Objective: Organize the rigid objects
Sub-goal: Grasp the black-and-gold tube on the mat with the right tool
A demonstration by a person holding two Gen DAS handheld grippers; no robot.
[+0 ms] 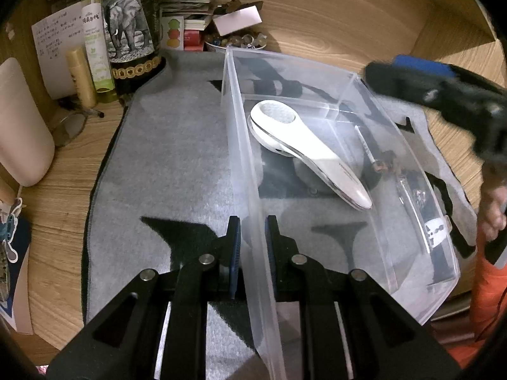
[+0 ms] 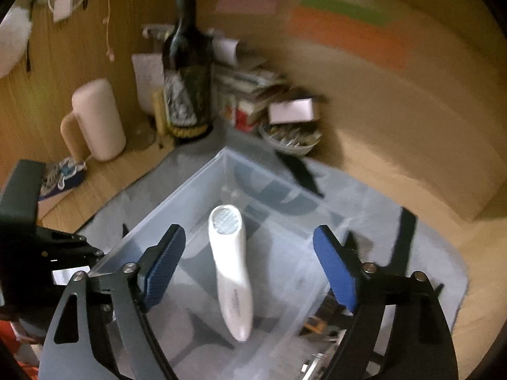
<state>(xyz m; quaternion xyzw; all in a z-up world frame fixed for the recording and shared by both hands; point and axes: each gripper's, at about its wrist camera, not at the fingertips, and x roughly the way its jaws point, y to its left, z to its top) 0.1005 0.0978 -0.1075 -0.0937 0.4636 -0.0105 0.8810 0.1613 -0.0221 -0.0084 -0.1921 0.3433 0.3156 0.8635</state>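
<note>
While the left gripper (image 1: 252, 247) clamps its pads on the near wall of the clear plastic bin (image 1: 374, 95), steadying it, the right gripper (image 2: 250, 269) hangs above the bin with its jaws spread wide and nothing between them. Directly below and ahead of that right gripper lies the white handheld device (image 2: 229, 272), resting on the floor of the bin's large compartment, apart from both pads. Its long axis runs almost straight away from the right gripper, mesh-faced round head at the far end and narrow handle tip pointing back toward the camera, so the open jaws already straddle its width. The right hand is clearly the nearer and the free one; the left is occupied with the wall.

From the left wrist view the device (image 1: 304, 148) lies diagonally, head toward the far-left corner, and a narrow side compartment on the right holds small dark items I cannot identify. That view also shows the right gripper as a dark blur over the bin's far-right edge. The right wrist view alone shows the jaw spread. Beyond the bin lie a grey mat (image 1: 164, 158) on the wooden tabletop (image 1: 332, 9) and a dark bottle (image 2: 187, 72).

Judging from this, the device seems placed; the next item would likely come from outside the bin.
</note>
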